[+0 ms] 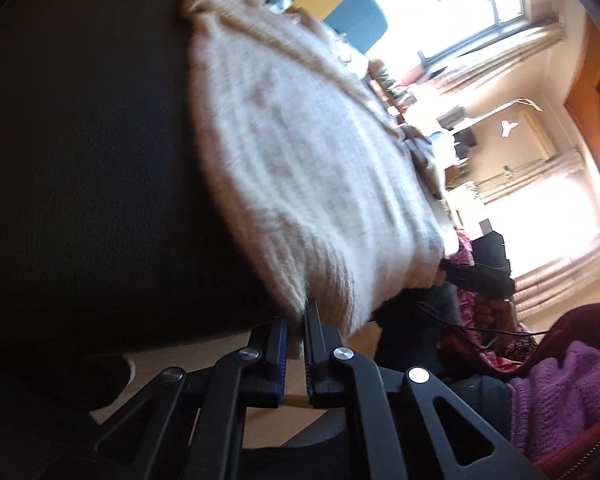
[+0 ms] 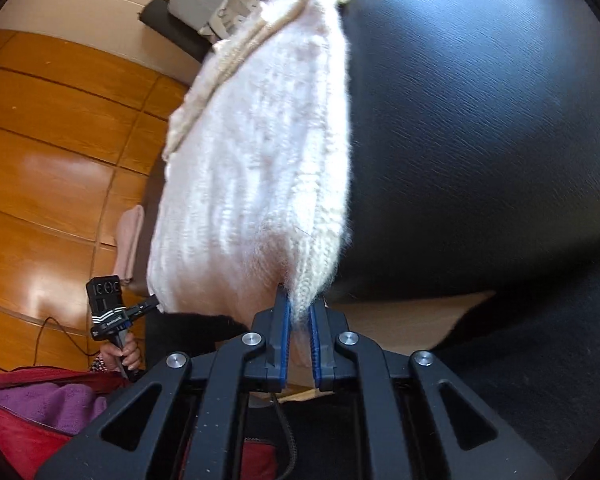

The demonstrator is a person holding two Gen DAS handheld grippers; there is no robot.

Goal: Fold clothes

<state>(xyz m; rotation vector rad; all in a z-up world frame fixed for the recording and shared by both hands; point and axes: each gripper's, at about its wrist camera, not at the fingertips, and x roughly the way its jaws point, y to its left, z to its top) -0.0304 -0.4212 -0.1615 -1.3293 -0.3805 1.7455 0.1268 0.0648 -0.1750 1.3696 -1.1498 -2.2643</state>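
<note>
The cream knitted sweater point(image 1: 300, 168) lay over a black leather surface point(image 1: 84, 168), running from about 11 o'clock down toward 6 o'clock in the left wrist view; the left gripper point(image 1: 296, 328) was nearly closed on the sweater's lower corner, knit caught between its blue-padded fingers point(image 1: 280, 356). At 4 o'clock in that view the right gripper point(image 1: 451, 268) met the sweater's other corner, a hand point(image 1: 495, 312) below it on the handle. In the right wrist view the right gripper point(image 2: 300, 320) pinched a ribbed edge of the sweater point(image 2: 260, 168), jaws narrowly parted around the fabric; the garment rose toward 12 o'clock against the black surface point(image 2: 479, 140). At 8 o'clock the left gripper point(image 2: 152, 302) touched the sweater's hem; a purple garment point(image 2: 56, 404) sat in a red bag point(image 2: 16, 436) at 8 o'clock; wooden floor point(image 2: 52, 168) filled 9 o'clock.
</note>
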